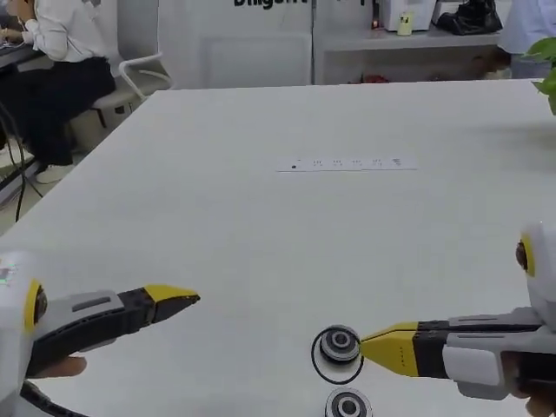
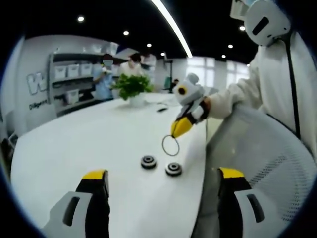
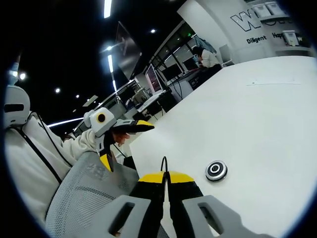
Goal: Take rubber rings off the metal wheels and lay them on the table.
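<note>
The right gripper [image 1: 363, 346] reaches in low from the right, its jaws pinched shut on a black rubber ring [image 2: 163, 145]. The ring hangs just above the white table [image 1: 261, 226], near two metal wheels [image 2: 148, 161]. The left gripper [image 1: 178, 300] lies level, jaws spread wide.

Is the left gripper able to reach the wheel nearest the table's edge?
Probably yes. The left gripper is open, and just bare table lies between it and that wheel. The right gripper, shut on a rubber ring, sits by the other wheel, off to the side.
</note>
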The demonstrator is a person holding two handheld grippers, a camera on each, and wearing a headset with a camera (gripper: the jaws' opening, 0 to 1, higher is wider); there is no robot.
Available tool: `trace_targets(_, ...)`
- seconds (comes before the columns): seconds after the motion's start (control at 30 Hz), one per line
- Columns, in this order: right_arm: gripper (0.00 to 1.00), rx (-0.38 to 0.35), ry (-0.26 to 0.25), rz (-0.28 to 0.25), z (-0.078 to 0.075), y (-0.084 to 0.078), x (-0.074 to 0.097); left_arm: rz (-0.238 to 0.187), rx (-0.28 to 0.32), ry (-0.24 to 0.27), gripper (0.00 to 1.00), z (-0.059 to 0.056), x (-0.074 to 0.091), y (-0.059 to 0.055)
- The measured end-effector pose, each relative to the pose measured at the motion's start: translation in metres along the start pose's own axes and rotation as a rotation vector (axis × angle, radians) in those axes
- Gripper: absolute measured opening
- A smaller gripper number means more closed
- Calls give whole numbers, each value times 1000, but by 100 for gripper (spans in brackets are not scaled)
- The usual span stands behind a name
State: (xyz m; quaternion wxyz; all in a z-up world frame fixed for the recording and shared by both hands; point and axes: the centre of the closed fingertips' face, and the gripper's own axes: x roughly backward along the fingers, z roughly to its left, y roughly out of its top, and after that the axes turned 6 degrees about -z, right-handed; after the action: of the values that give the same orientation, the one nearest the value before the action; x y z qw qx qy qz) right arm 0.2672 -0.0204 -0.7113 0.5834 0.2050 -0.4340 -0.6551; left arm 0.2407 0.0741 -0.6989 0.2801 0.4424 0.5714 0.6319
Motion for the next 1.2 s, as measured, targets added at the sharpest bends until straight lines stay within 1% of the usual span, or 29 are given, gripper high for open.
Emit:
trace_targets(0.07, 0, 8, 5, 4, 3, 1, -2, -9, 8, -2, 92, -1, 2, 3)
trace_targets(0.17, 0, 16, 14, 13, 7, 2, -4, -4, 3, 0, 92, -1, 5, 4)
trace_targets(0.23, 0, 20, 22, 21, 10, 2, -7, -9, 1, 3, 92, -1, 7, 6)
trace_targets(0.3, 0, 23, 25, 28, 12, 2, -9, -11, 12, 2, 93, -1, 10, 7)
trace_targets(0.37, 0, 23, 29, 32, 13, 2, -10, -11, 10, 5, 94, 0, 13, 7)
trace_targets(0.47, 0, 22, 40, 38, 16, 3, -14, 2, 18, 20, 94, 1, 18, 0)
trace_targets(0.5, 0, 23, 37, 43, 16, 3, -15, 3, 19, 23, 94, 1, 19, -1)
trace_targets(0.63, 0, 24, 31, 66, 16, 0, -18, 9, 34, 26, 95, -4, 21, -8)
trace_targets(0.8, 0, 27, 46, 91, 21, -3, -26, 9, 49, 35, 94, -6, 23, -14)
trace_targets(0.97, 0, 43, 63, 137, 24, -12, -38, 20, 51, 38, 94, -8, 24, -19)
trace_targets(1.2, 0, 54, 66, 197, 23, -28, -47, 33, 62, 29, 94, -14, 21, -26)
